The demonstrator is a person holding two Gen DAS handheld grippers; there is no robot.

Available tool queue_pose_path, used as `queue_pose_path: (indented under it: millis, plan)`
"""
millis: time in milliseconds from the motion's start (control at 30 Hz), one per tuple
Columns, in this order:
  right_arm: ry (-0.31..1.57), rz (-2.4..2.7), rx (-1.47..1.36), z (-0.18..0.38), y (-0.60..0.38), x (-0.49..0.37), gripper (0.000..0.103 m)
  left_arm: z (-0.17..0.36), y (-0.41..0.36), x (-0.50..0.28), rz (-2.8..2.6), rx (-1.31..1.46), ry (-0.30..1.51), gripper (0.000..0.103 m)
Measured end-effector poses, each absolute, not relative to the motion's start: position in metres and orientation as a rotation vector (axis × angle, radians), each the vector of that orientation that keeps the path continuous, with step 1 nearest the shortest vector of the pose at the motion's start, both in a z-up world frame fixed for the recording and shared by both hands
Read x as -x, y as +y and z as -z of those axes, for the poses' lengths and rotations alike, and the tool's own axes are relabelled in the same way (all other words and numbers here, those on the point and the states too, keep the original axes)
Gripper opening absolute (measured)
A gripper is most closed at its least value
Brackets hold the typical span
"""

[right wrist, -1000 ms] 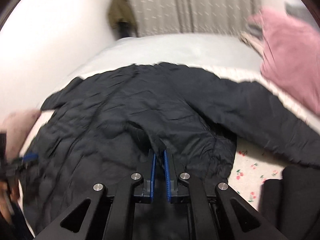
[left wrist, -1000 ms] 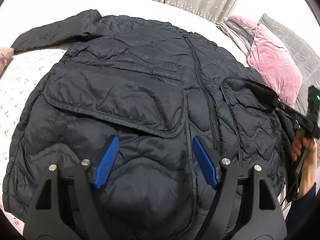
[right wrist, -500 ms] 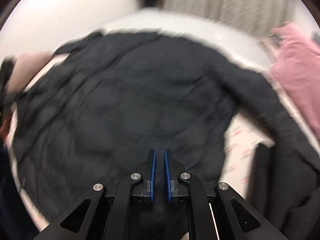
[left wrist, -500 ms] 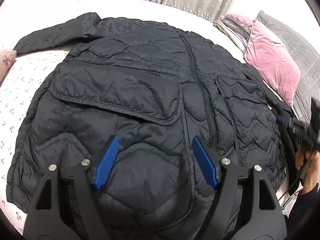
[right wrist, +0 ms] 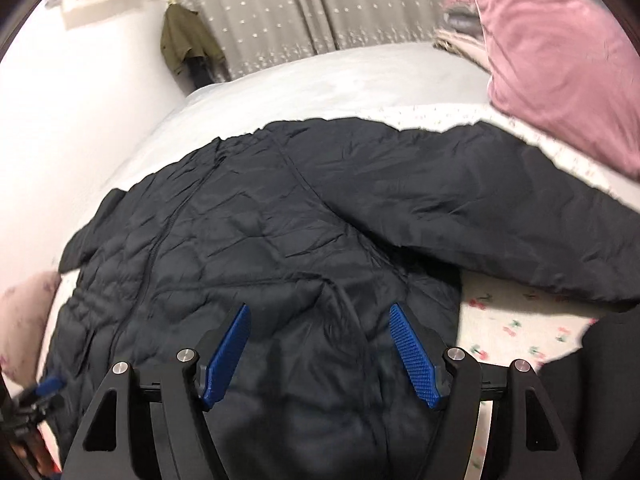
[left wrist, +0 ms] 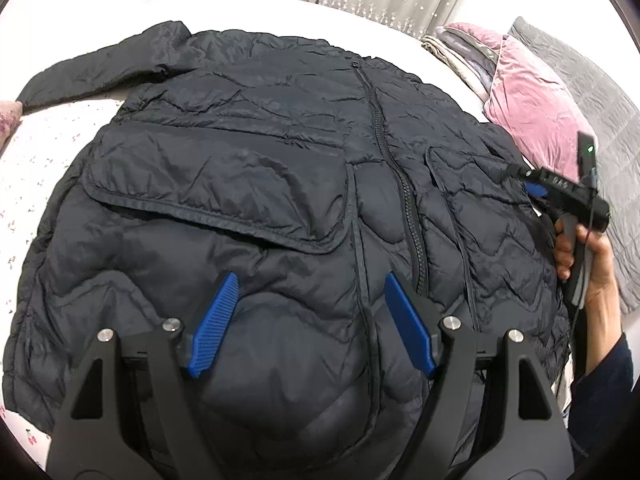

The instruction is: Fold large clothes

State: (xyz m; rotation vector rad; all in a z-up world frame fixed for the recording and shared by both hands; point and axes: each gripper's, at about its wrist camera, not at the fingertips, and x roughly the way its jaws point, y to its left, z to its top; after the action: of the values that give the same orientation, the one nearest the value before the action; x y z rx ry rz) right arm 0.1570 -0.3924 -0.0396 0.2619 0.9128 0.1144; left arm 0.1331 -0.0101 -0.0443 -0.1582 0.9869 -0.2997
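Observation:
A large black quilted jacket lies spread flat and zipped on the bed, one sleeve stretched out at the far left. My left gripper is open and empty, hovering over the jacket's lower front. My right gripper is open and empty above the jacket near its side edge; the other sleeve stretches to the right. The right gripper also shows in the left wrist view, held by a hand at the jacket's right edge.
The bed has a white sheet with small cherry prints. A pink velvet pillow and folded blankets lie at the right. A pale pink cushion sits at the left. A dark garment lies at the near right. Curtains hang behind.
The right gripper let go of the jacket's right front edge, which now lies flat, and its jaws have opened wide. The left gripper stayed open over the hem.

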Motion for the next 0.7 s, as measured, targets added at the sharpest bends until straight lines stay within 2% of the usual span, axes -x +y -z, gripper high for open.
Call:
queue_pose_path:
  millis: [33,100,133,167,400,700]
  plan:
    - [0.928,-0.133,-0.263,0.046,-0.390,-0.160,0.069,0.045,-0.010,-0.135,0.299,0.163,0.988,0.076]
    - [0.961,-0.201,-0.194,0.054,-0.378,-0.161,0.038,0.046,-0.010,-0.138,0.298,0.173,0.992,0.076]
    - [0.971,-0.222,-0.159,0.054,-0.374,-0.160,0.017,0.046,-0.009,-0.139,0.300,0.176,0.993,0.076]
    - [0.968,-0.234,-0.126,0.051,-0.370,-0.153,0.012,0.046,-0.009,-0.140,0.302,0.179,0.992,0.076]
    - [0.858,-0.398,-0.021,0.011,-0.371,-0.080,0.009,0.043,-0.001,-0.136,0.303,0.206,0.985,0.076]
    - [1.010,-0.294,0.287,0.047,-0.351,-0.049,0.009,0.040,0.002,-0.124,0.304,0.186,0.983,0.076]
